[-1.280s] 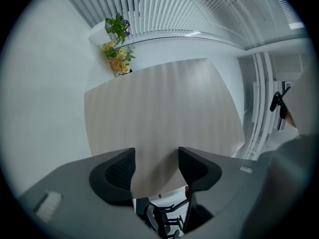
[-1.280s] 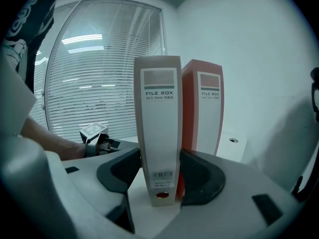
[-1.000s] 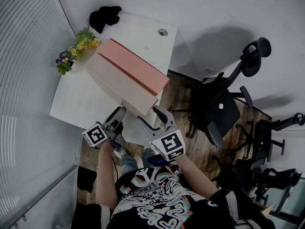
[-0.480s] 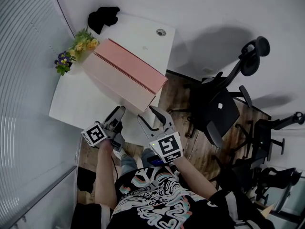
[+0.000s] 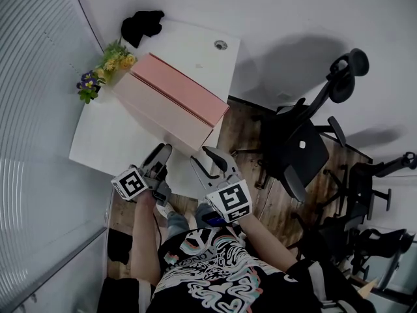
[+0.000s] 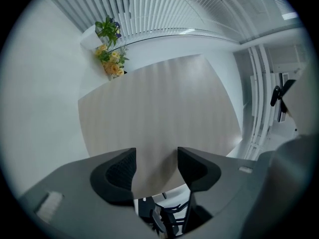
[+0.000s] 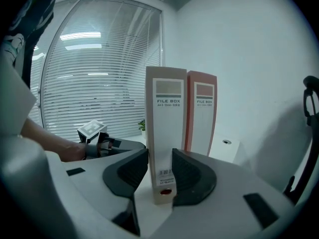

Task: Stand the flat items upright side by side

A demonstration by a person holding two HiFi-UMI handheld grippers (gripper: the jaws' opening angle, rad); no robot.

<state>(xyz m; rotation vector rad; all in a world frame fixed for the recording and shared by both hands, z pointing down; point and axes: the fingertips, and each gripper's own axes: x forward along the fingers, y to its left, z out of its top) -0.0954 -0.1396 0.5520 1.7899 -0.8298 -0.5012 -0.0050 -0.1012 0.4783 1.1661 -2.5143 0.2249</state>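
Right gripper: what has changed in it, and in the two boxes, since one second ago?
The right gripper has just been closing its jaws around the near end of the pale box; the pads now sit against both its sides. Unchanged: the left gripper open beside that box, and the pink box upright next to it on the desk.

Beige file box (image 7: 166, 133), near spine: "FILE BOX"; smaller line beneath, possibly "A4-S 55mm". Pink file box (image 7: 202, 114), right: "FILE BOX".
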